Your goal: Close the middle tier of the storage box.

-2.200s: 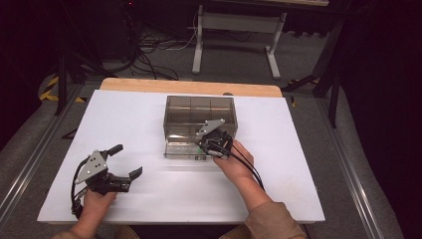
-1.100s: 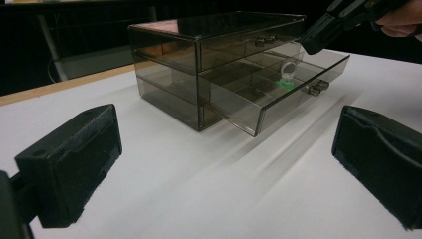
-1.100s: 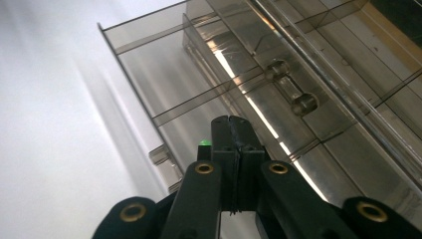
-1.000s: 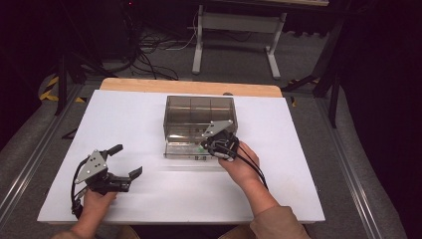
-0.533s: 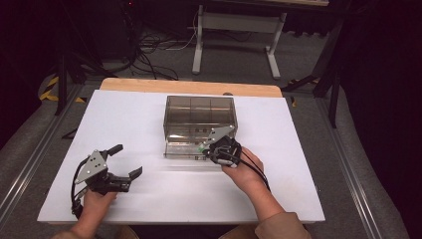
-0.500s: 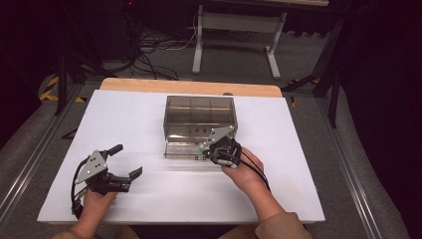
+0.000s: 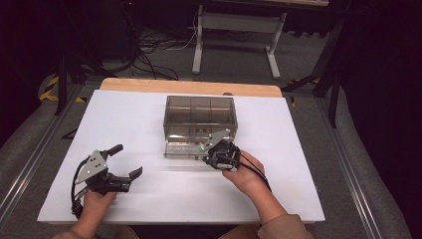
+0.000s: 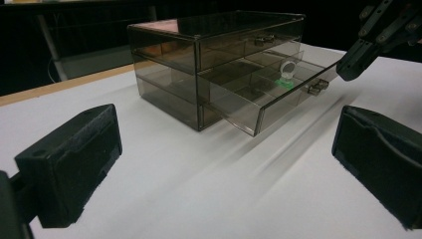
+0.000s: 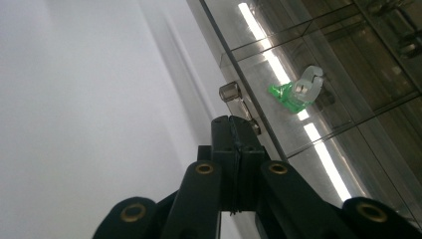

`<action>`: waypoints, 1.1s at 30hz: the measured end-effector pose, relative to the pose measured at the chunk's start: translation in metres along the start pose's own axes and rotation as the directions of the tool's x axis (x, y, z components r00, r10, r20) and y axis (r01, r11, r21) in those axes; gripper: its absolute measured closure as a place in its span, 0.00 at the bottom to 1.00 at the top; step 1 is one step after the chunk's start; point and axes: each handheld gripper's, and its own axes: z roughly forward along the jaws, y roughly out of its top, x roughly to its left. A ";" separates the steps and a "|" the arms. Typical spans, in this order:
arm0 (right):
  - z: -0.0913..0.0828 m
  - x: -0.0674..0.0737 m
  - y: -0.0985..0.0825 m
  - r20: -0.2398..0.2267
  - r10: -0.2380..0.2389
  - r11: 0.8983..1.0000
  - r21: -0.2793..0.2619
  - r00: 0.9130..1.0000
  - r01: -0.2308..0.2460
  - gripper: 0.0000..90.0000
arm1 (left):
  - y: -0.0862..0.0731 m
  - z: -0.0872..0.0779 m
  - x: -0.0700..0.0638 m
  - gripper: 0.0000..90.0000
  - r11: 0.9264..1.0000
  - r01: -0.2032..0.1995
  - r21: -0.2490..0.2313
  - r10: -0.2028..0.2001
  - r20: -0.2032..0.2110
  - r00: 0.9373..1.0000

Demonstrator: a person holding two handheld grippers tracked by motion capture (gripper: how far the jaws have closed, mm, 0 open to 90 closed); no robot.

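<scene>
- Just ahead of the right gripper [image 9: 234, 130], a smoky transparent plastic drawer cabinet [image 7: 200, 117] stands on the white table [image 7: 308, 149], its lower drawer [image 8: 268, 94] pulled partway out toward the person.
- Its jaws are pressed together with nothing between them, their tips at the drawer's small metal handle [image 9: 239, 107]; whether they touch it I cannot tell.
- Beyond that handle, inside the drawer, lies a small silver ring on a green tag [image 9: 297, 90], not yet reached.
- The left gripper [image 7: 123, 164] rests well apart from the cabinet, jaws spread wide and empty.
- By my judgement, opening the drawer is partly or wholly done; lifting the ring out, or shutting the drawer, is what remains.
</scene>
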 end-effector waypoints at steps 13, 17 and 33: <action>0.009 -0.003 -0.004 -0.013 0.005 0.997 0.078 1.000 -0.004 1.00 | 0.000 0.000 0.000 0.00 1.000 -0.001 0.002 0.001 -0.001 1.000; 0.014 -0.004 -0.004 -0.008 0.004 0.995 0.103 1.000 -0.003 1.00 | 0.000 0.000 0.000 0.00 1.000 -0.001 0.002 0.001 -0.001 1.000; 0.023 -0.009 -0.006 0.025 0.009 0.991 0.130 1.000 -0.012 1.00 | 0.000 0.000 0.000 0.00 1.000 -0.002 0.001 0.002 -0.002 1.000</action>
